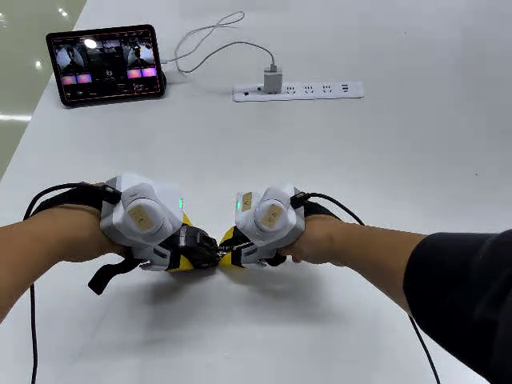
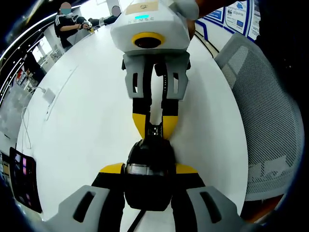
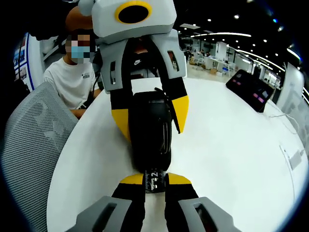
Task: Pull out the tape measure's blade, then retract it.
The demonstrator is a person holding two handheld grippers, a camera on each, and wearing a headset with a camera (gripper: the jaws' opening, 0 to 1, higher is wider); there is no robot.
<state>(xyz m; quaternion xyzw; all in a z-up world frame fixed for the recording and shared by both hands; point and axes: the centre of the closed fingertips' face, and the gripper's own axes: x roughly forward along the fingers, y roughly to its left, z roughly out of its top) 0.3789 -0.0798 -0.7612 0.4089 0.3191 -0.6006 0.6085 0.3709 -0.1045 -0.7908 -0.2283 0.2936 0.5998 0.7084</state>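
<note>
Tape measure [image 3: 152, 128] sits clamped in left gripper [image 2: 148, 169], right gripper [image 2: 154, 129] pinching its blade [image 3: 154, 178].

Black tape measure [image 1: 202, 242] in left tongs [image 1: 194, 251], right tongs [image 1: 227, 249] at its nose; tablet [image 1: 105, 64] and power strip [image 1: 308, 90] well beyond.

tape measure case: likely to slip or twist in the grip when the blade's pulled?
The tape measure case looks rigid, smooth and rounded, so it may twist under pull in the jaws of the left hand-held gripper. It is probably dense for its size. The thin blade stub pinched by the right hand-held gripper would likely sag once extended far.
</note>
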